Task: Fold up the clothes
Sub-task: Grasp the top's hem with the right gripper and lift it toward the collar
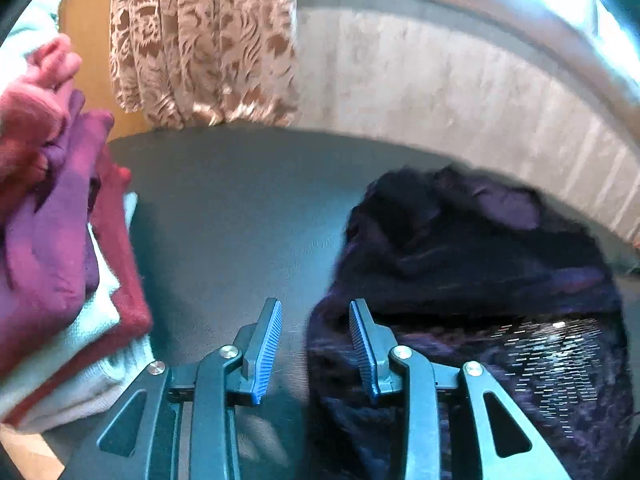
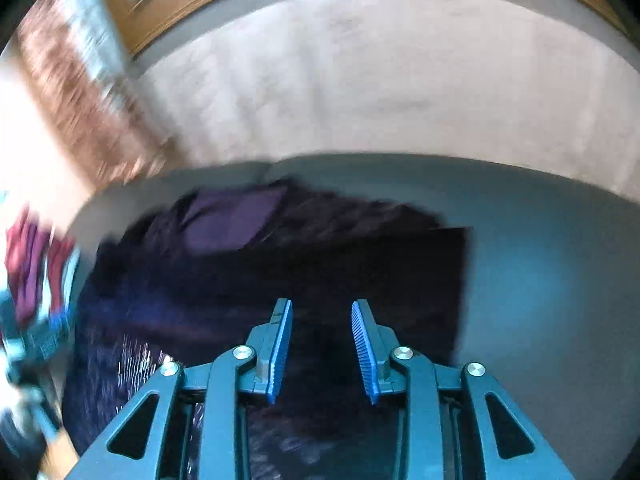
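Observation:
A dark navy garment [image 1: 472,272] with a sparkly sequin patch lies crumpled on the grey table [image 1: 240,208]. My left gripper [image 1: 316,320] is open and empty, just above the table at the garment's left edge. In the right wrist view the same garment [image 2: 280,264] spreads under my right gripper [image 2: 322,320], which is open and empty above its near part. A purple label or lining [image 2: 236,220] shows at the garment's far side. The right view is motion-blurred.
A pile of pink, purple, maroon and white clothes [image 1: 52,216] sits at the table's left. A lace curtain [image 1: 200,40] and a pale wall [image 1: 440,88] stand behind the table. The pile also shows in the right wrist view [image 2: 36,264], with the other gripper blurred below it.

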`<action>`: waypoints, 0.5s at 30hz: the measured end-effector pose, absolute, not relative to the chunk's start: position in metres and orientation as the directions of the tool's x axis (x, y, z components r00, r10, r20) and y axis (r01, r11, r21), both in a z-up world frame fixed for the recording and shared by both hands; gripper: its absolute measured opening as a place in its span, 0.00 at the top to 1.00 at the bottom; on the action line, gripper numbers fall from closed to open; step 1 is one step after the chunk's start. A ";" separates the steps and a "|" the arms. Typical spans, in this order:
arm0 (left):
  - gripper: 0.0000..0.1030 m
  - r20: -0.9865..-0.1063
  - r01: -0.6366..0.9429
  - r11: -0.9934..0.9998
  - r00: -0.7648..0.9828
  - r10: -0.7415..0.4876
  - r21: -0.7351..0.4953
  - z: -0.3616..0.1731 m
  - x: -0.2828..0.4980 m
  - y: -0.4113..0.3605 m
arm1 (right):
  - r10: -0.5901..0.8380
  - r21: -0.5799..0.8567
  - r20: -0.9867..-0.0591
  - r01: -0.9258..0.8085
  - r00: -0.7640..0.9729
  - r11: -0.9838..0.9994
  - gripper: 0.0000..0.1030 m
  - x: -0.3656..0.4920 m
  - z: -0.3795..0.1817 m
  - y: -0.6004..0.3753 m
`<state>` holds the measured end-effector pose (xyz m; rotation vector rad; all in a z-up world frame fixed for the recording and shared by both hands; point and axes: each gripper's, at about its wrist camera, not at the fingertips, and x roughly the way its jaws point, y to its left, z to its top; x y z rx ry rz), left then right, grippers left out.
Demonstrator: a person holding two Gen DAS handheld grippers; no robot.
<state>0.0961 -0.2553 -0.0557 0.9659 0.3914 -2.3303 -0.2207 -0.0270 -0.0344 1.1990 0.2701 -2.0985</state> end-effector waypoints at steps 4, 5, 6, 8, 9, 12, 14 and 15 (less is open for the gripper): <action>0.65 -0.685 0.562 -0.825 -0.623 -0.378 -0.055 -0.057 0.093 -0.238 | -0.336 0.068 -0.901 0.673 -0.276 -0.737 0.70 -0.215 -0.067 -0.042; 0.65 -0.687 0.560 -0.826 -0.623 -0.374 -0.058 -0.061 0.091 -0.237 | -0.337 0.062 -0.899 0.680 -0.280 -0.730 0.70 -0.213 -0.064 -0.044; 0.65 -0.689 0.558 -0.828 -0.623 -0.369 -0.061 -0.066 0.089 -0.237 | -0.356 0.062 -0.889 0.694 -0.289 -0.717 0.70 -0.211 -0.056 -0.048; 0.65 -0.705 0.546 -0.835 -0.621 -0.344 -0.073 -0.074 0.085 -0.236 | -0.408 0.073 -0.864 0.730 -0.294 -0.680 0.69 -0.205 -0.039 -0.060; 0.65 -0.714 0.538 -0.839 -0.619 -0.327 -0.081 -0.079 0.083 -0.236 | -0.453 0.100 -0.849 0.757 -0.273 -0.645 0.69 -0.203 -0.030 -0.071; 0.65 -0.740 0.519 -0.848 -0.612 -0.279 -0.109 -0.091 0.078 -0.238 | -0.586 0.219 -0.797 0.835 -0.146 -0.505 0.68 -0.193 -0.009 -0.127; 0.65 -0.737 0.518 -0.846 -0.619 -0.271 -0.124 -0.094 0.079 -0.240 | -0.640 0.294 -0.767 0.862 -0.046 -0.414 0.65 -0.187 -0.002 -0.175; 0.65 -0.733 0.518 -0.846 -0.624 -0.269 -0.130 -0.095 0.080 -0.240 | -0.652 0.318 -0.758 0.867 -0.010 -0.383 0.65 -0.185 -0.001 -0.195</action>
